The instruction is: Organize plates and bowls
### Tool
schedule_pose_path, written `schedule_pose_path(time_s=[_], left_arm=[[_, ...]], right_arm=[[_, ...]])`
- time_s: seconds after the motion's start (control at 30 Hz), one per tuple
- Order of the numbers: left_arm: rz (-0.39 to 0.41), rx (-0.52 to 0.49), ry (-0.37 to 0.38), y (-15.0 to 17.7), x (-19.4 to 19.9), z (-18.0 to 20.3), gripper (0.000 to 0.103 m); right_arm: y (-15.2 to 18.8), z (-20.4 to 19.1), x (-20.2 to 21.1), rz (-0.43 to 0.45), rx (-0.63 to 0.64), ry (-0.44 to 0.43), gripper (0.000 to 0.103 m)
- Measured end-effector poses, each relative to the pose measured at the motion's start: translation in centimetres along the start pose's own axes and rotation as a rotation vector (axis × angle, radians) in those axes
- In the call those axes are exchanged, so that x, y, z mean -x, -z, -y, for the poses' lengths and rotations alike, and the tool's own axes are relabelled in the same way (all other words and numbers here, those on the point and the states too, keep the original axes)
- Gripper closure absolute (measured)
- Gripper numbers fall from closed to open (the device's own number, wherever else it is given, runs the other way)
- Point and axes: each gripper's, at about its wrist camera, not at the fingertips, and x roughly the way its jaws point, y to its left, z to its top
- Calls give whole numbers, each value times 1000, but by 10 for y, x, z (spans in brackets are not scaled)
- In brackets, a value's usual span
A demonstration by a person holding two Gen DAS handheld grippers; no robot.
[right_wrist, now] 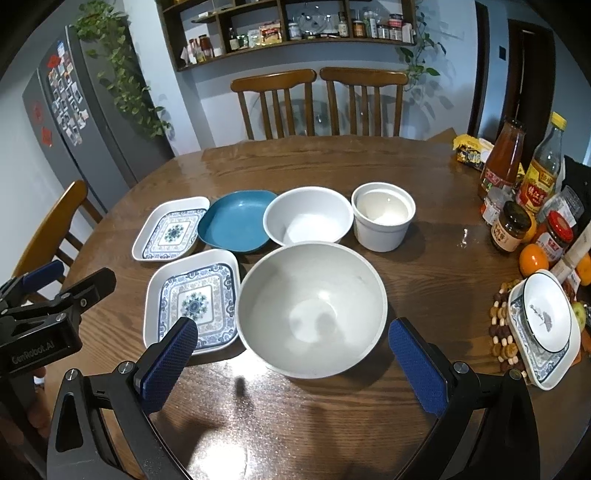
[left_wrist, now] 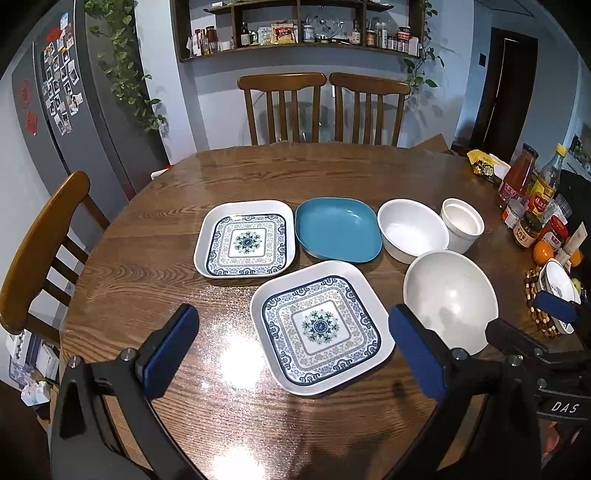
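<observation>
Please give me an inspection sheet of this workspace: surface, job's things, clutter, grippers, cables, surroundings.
Surface: round wooden table, glossy.
Job's things: two patterned square plates, blue dish, white bowl, white pot, large white bowl, all apart, unstacked.
Clutter: bottles and jars, oranges, a bowl in a patterned plate on a beaded trivet at the right edge.
Grippers: left gripper and right gripper open, holding nothing.
Cables: nothing seen.
Surroundings: chairs, fridge, wall shelf.

The left gripper (left_wrist: 291, 349) hangs wide apart above the near patterned plate (left_wrist: 320, 326); 2 such plates (the other (left_wrist: 245, 239) farther left) flank a blue dish (left_wrist: 338, 229).
</observation>
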Motion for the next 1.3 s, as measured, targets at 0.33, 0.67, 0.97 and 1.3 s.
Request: schedule_pose_path(time_s=[0.33,0.67,0.97,1.3], left_arm=[[-7,3,-1,1,-4,1,1],[-10,2,4,5,-4,1,1],[-10,0,23,9,0,-1,1],[-121,129,156,28,-27,-36,1]], right_arm=[[2,2,-4,-10,-7,-10,0],[5,-1,-5,-11,-3,-13,0],[12,-5,3,-9,-2,-19,0],[36,-20,-3,-72,-4,-187,0]])
